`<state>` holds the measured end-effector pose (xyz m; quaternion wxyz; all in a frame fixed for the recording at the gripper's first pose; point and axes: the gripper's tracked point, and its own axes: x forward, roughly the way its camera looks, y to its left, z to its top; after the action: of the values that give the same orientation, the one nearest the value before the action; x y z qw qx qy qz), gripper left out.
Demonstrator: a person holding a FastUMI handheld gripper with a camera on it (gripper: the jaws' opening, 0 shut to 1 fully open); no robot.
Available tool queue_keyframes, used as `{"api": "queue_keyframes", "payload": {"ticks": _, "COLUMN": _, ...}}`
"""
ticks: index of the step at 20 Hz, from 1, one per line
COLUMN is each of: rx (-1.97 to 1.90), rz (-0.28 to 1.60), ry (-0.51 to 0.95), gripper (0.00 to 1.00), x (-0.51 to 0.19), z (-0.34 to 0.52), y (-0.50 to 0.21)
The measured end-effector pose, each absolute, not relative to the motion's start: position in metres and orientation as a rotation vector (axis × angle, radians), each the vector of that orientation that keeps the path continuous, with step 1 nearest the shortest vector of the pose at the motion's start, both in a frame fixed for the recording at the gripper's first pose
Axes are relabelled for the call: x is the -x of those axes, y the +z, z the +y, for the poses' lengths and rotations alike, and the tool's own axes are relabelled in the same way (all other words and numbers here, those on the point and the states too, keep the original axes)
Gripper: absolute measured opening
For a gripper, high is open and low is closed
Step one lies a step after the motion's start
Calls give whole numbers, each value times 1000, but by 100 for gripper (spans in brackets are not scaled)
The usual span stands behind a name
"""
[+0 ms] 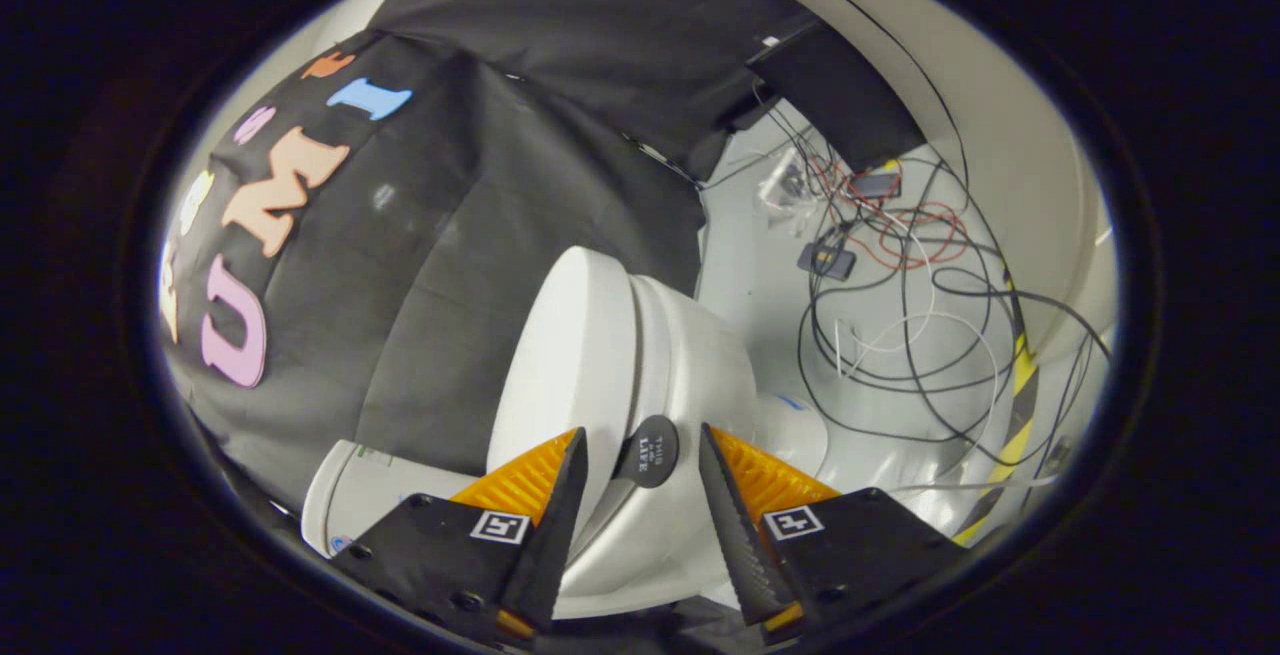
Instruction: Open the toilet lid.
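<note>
We have the hand-held gripper point(640, 455) spread open, gripping nothing, with the toilet point(690, 375) just ahead of its fingers. The lid point(565, 355) appears raised, its broad face turned toward the cloth wall and its edge running down between the fingertips; a black round tab point(648, 450) on that edge sits in the gap between them. We judge the lift nearly done, so we should ease the lid gently back toward the tank point(350, 495) rather than shove it, since hard plastic is slick and can swing back. The lid looks smooth, glossy, white and oval; the fingers are black wedges with ribbed orange sides. Beyond the toilet, loose cables point(900, 325) sprawl on the pale floor point(760, 265).
</note>
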<state>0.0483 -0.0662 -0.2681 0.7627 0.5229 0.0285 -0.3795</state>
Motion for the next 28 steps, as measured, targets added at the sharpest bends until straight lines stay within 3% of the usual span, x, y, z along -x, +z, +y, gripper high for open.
{"api": "queue_keyframes", "payload": {"ticks": 2, "rx": -1184, "rz": 86, "ry": -823, "gripper": 28, "x": -45, "z": -66, "y": -272}}
{"api": "queue_keyframes", "payload": {"ticks": 4, "rx": -1200, "rz": 86, "ry": -801, "gripper": 28, "x": -51, "z": -69, "y": -271}}
{"api": "queue_keyframes", "payload": {"ticks": 8, "rx": -1186, "rz": 111, "ry": -797, "gripper": 7, "x": -52, "z": -68, "y": -270}}
{"api": "queue_keyframes", "payload": {"ticks": 15, "rx": -1068, "rz": 58, "ry": -762, "gripper": 1, "x": -56, "z": -64, "y": -232}}
{"api": "queue_keyframes", "payload": {"ticks": 28, "rx": -542, "rz": 3, "ry": -525, "gripper": 5, "x": -109, "z": 24, "y": -65}}
